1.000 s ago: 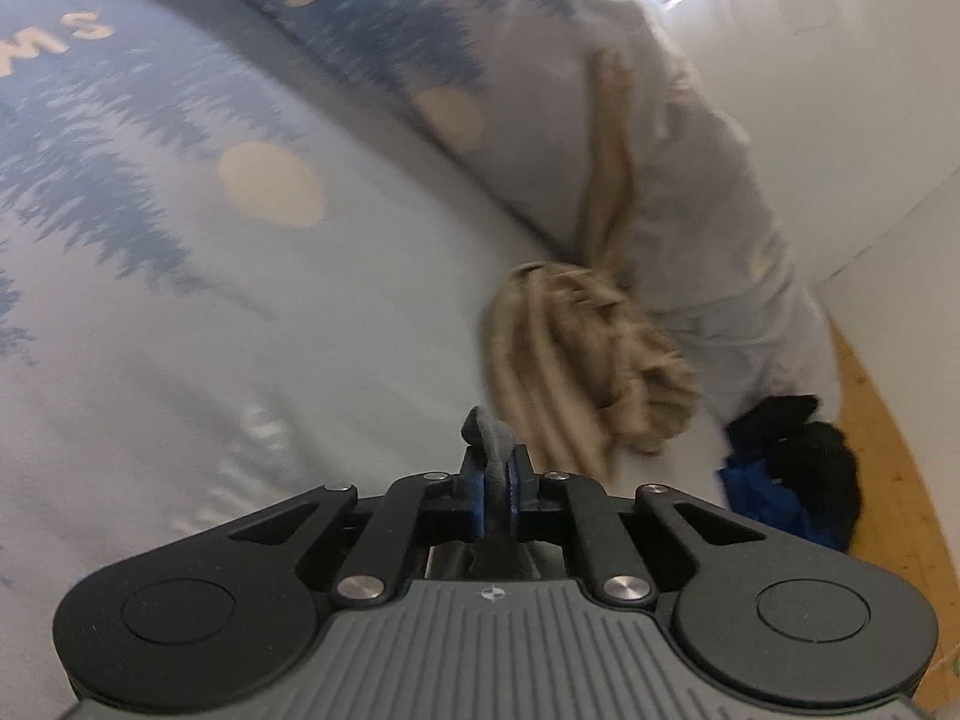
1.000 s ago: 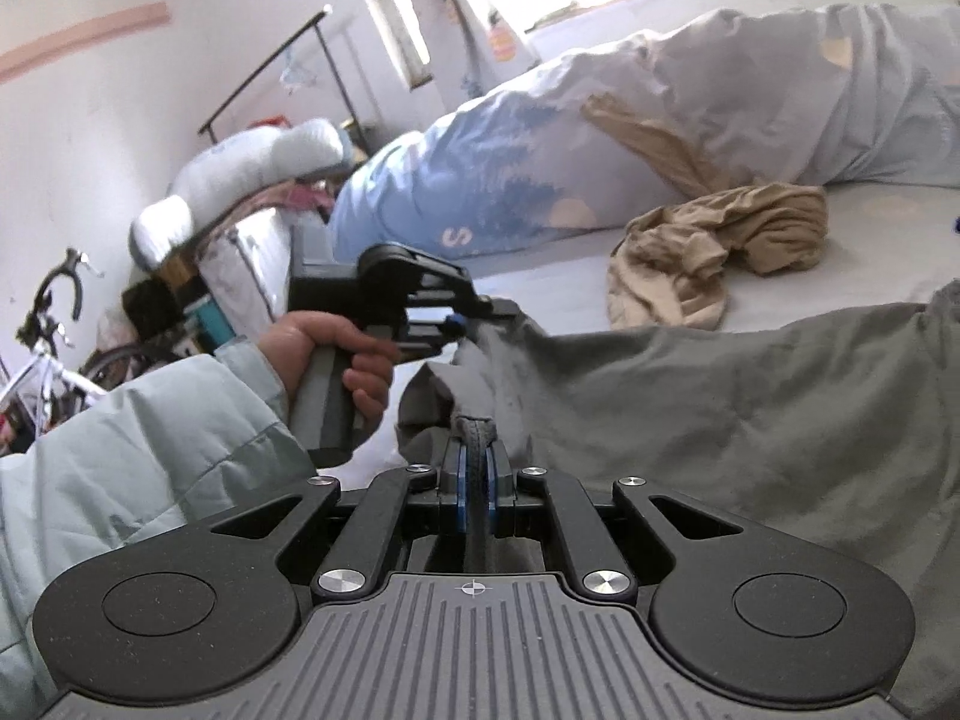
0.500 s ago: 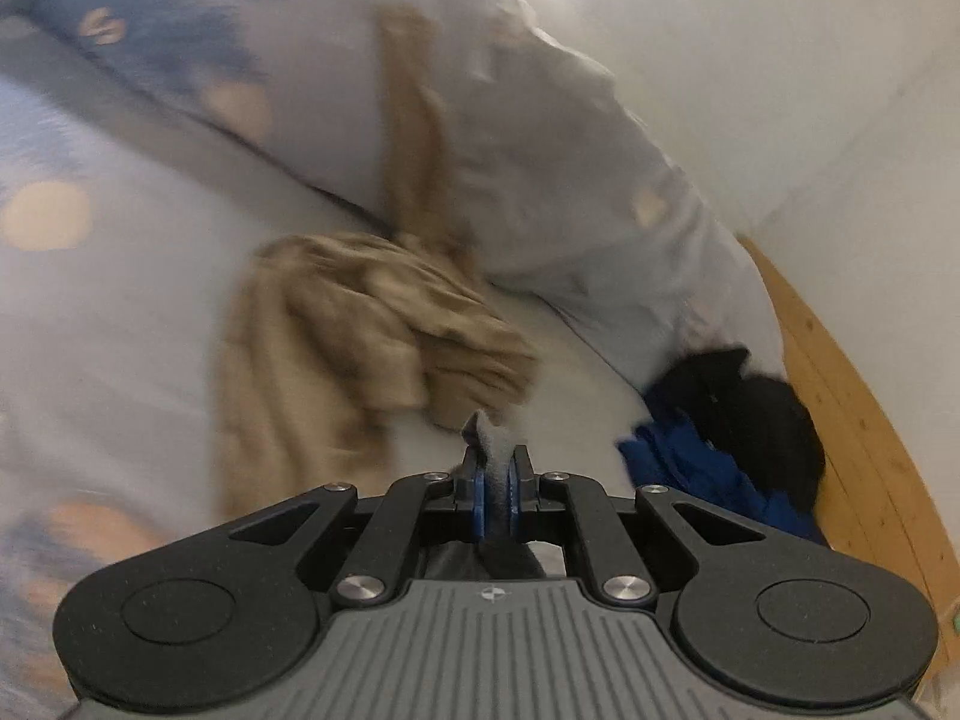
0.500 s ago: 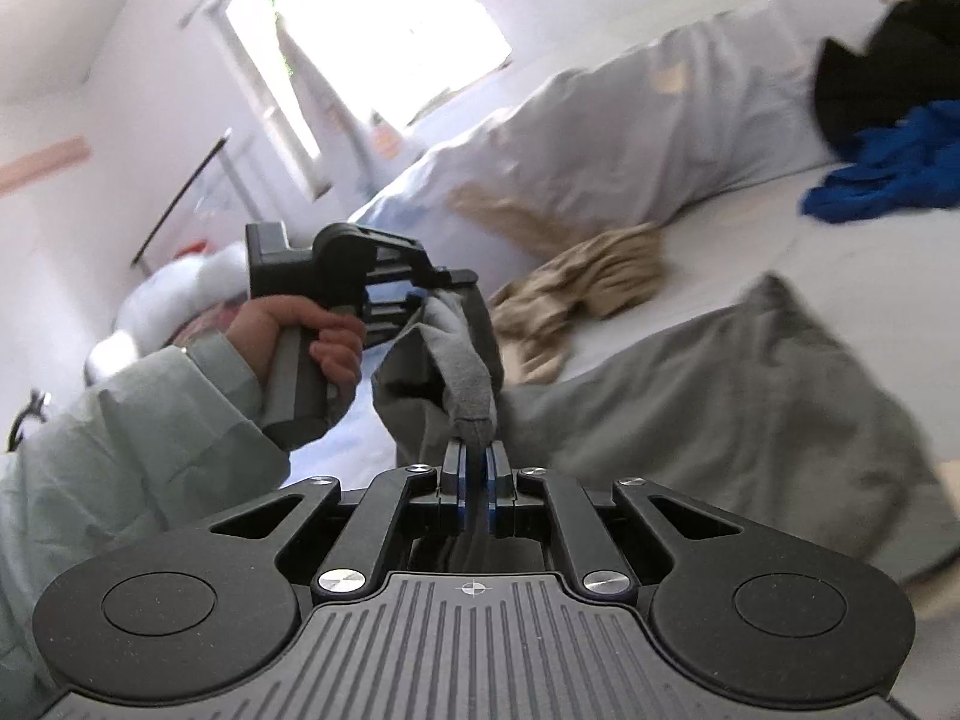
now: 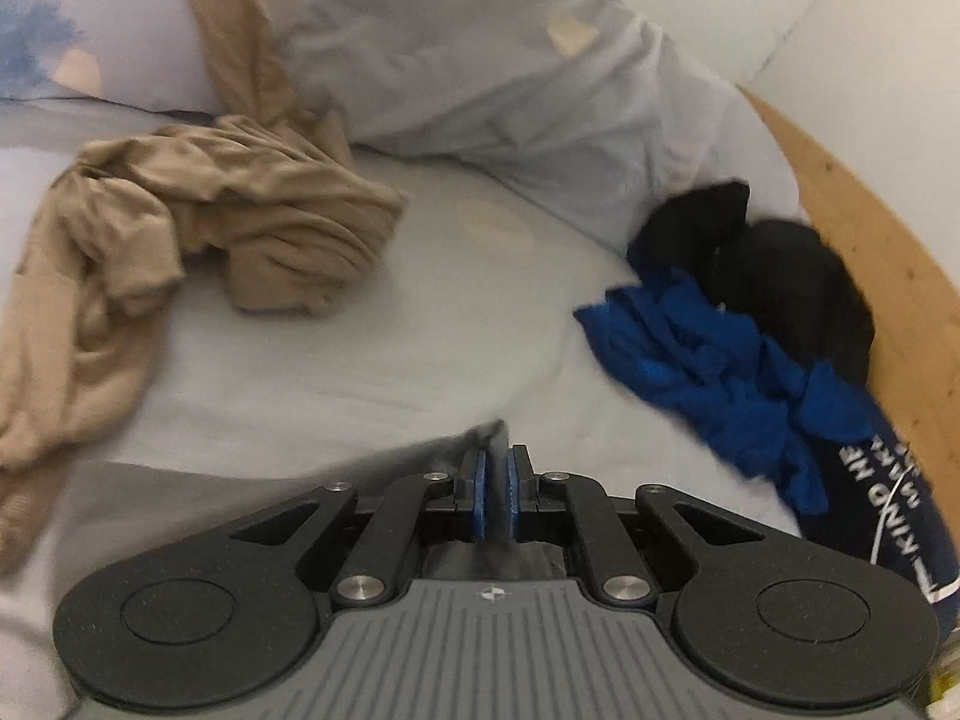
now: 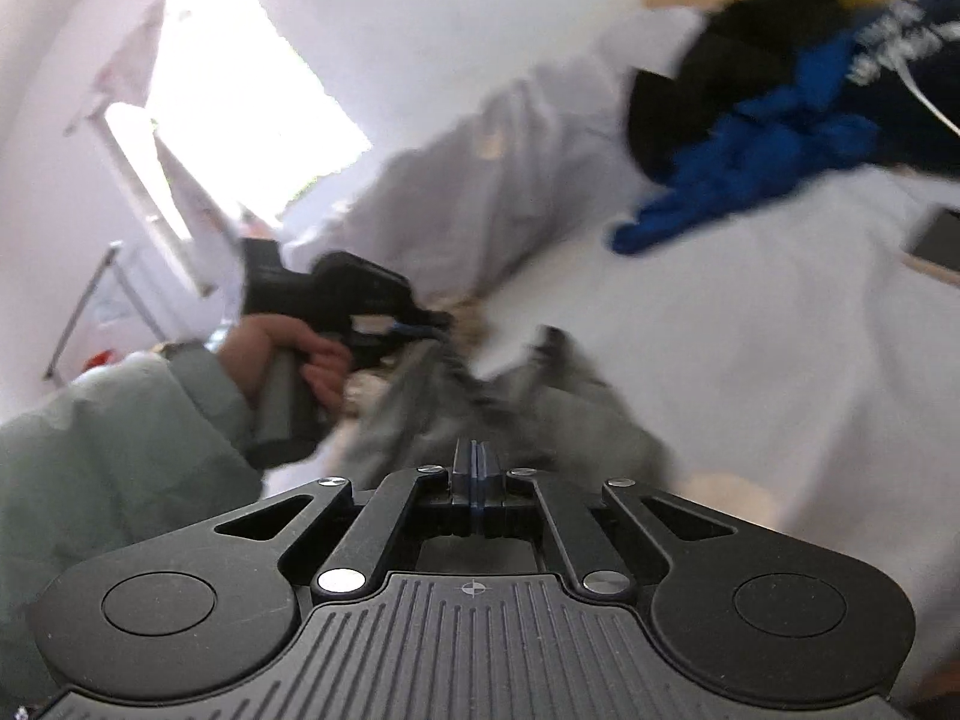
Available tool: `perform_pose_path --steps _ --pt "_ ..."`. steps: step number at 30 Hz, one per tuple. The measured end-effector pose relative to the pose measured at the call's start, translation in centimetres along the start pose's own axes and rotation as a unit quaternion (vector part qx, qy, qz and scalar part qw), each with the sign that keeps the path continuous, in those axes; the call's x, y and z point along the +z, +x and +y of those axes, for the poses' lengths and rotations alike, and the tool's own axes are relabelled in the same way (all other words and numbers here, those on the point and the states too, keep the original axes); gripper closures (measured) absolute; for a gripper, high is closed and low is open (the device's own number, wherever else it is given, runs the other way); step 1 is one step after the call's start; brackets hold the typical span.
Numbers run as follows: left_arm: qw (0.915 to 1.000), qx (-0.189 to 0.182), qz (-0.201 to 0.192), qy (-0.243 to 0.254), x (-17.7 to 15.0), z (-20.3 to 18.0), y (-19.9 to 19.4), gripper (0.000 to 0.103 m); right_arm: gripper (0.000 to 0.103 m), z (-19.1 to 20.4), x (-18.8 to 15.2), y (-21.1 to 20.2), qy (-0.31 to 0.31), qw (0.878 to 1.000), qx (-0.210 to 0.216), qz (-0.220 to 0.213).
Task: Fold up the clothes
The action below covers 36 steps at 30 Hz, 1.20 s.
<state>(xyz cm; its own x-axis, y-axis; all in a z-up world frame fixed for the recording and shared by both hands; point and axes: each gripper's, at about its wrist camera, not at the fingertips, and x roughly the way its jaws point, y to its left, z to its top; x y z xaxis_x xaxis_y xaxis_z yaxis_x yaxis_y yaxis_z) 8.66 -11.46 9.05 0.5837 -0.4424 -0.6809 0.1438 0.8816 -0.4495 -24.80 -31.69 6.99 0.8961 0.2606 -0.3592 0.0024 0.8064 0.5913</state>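
A grey garment (image 5: 414, 456) lies bunched on the pale bed sheet (image 5: 432, 330), and my left gripper (image 5: 497, 471) is shut on a fold of it that stands up between the blue pads. In the right wrist view, blurred by motion, the same garment (image 6: 540, 414) hangs from the left gripper (image 6: 435, 324), held by a hand in a pale green sleeve (image 6: 120, 450). My right gripper (image 6: 474, 465) is closing, pads together with no cloth between them. The grey cloth sits just beyond its tips.
A crumpled tan garment (image 5: 240, 228) lies left on the sheet, against a rumpled duvet (image 5: 480, 60). Blue (image 5: 720, 372), black (image 5: 780, 264) and lettered navy (image 5: 870, 498) clothes pile by the wooden bed board (image 5: 870, 228). A phone (image 6: 936, 240) lies at right.
Both views have swung toward the bed end with the blue and black clothes. The grey cloth pinched in my right gripper is out of its pads. The left keeps its hold.
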Motion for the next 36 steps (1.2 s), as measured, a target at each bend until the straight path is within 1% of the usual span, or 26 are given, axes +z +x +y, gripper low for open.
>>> perform_pose_path --steps 1,2,3,4,5,6,8,9,10,11,12,14,16,19,20,21,22,23,24,26,29,33,36 --pt "1.0 0.004 0.003 0.006 -0.2 -0.4 0.5 0.093 0.102 -0.7 -0.1 0.4 0.002 1.0 -0.01 0.007" --pt "0.9998 0.013 0.004 0.014 -0.4 -0.8 0.8 0.093 0.098 -1.5 -0.2 0.8 0.003 1.0 -0.02 0.015" --pt "0.9994 0.022 0.004 0.024 -0.5 -1.0 1.0 0.093 0.098 -2.2 -0.3 1.2 0.004 0.999 -0.029 0.023" --pt "0.999 0.031 0.006 0.033 -0.7 -1.2 1.1 0.094 0.095 -2.6 -0.3 1.9 0.002 0.999 -0.032 0.038" --pt "0.9985 0.038 0.007 0.04 -0.7 -1.1 1.2 0.094 0.086 -3.0 -0.3 2.5 -0.002 0.998 -0.033 0.053" --pt "0.9979 0.044 0.008 0.046 -0.7 -1.1 1.2 0.094 0.079 -2.7 -0.3 3.2 -0.019 0.998 -0.031 0.058" --pt "0.9966 0.056 0.009 0.06 -0.7 -0.8 0.9 0.093 0.045 -2.1 -0.3 4.5 -0.054 0.996 -0.027 0.068" --pt "0.9959 0.062 0.006 0.066 -0.8 -0.6 0.6 0.093 0.039 -1.7 -0.4 5.3 -0.072 0.995 -0.022 0.071" --pt "0.9952 0.067 0.004 0.071 -0.7 -0.5 0.4 0.081 0.035 -1.3 -0.4 6.1 -0.086 0.993 -0.016 0.076" --pt "0.9949 0.07 0.001 0.073 -0.7 -0.4 0.0 0.075 0.035 -0.7 -0.5 6.5 -0.096 0.992 -0.012 0.078" --pt "0.9948 0.069 -0.002 0.075 -0.7 -0.2 -0.4 0.071 0.035 -0.3 -0.6 7.4 -0.108 0.991 -0.01 0.083" --pt "0.9949 0.067 -0.009 0.075 -0.6 0.0 -1.0 0.053 0.035 0.0 -0.9 9.1 -0.13 0.987 -0.011 0.096" --pt "0.9947 0.069 -0.011 0.076 -0.6 0.2 -1.4 0.046 0.035 0.3 -1.3 11.0 -0.154 0.982 -0.017 0.11" --pt "0.9929 0.085 0.001 0.083 -0.7 0.3 -1.2 0.045 0.035 1.0 -1.9 11.7 -0.185 0.974 -0.024 0.127" --pt "0.9924 0.088 0.005 0.086 -0.8 0.4 -1.0 0.045 0.036 1.2 -2.1 12.0 -0.193 0.972 -0.027 0.13" --pt "0.9918 0.092 0.008 0.088 -0.9 0.5 -0.9 0.045 0.04 1.4 -2.3 12.2 -0.203 0.97 -0.028 0.13" --pt "0.991 0.099 0.011 0.089 -0.9 0.6 -0.8 0.045 0.063 1.6 -2.5 12.3 -0.214 0.968 -0.031 0.129" --pt "0.9902 0.105 0.014 0.09 -1.0 0.7 -0.7 0.045 0.09 1.9 -2.6 12.3 -0.225 0.965 -0.035 0.126" --pt "0.9896 0.11 0.017 0.091 -1.0 0.7 -0.5 0.045 0.092 2.1 -2.5 12.2 -0.231 0.965 -0.037 0.12" --pt "0.988 0.118 0.025 0.097 -1.1 0.6 0.0 0.044 0.093 3.0 -2.1 10.8 -0.248 0.964 -0.03 0.091" --pt "0.9832 0.133 0.035 0.12 -1.2 0.0 1.0 0.044 0.093 4.2 -1.9 9.0 -0.277 0.959 -0.02 0.065" --pt "0.9785 0.148 0.04 0.137 -0.9 -0.9 2.2 0.044 0.095 4.0 -1.8 8.2 -0.252 0.965 -0.001 0.073" --pt "0.9715 0.168 0.053 0.158 -1.0 -2.0 3.5 0.044 0.096 3.7 -1.7 8.1 -0.236 0.969 0.005 0.076"
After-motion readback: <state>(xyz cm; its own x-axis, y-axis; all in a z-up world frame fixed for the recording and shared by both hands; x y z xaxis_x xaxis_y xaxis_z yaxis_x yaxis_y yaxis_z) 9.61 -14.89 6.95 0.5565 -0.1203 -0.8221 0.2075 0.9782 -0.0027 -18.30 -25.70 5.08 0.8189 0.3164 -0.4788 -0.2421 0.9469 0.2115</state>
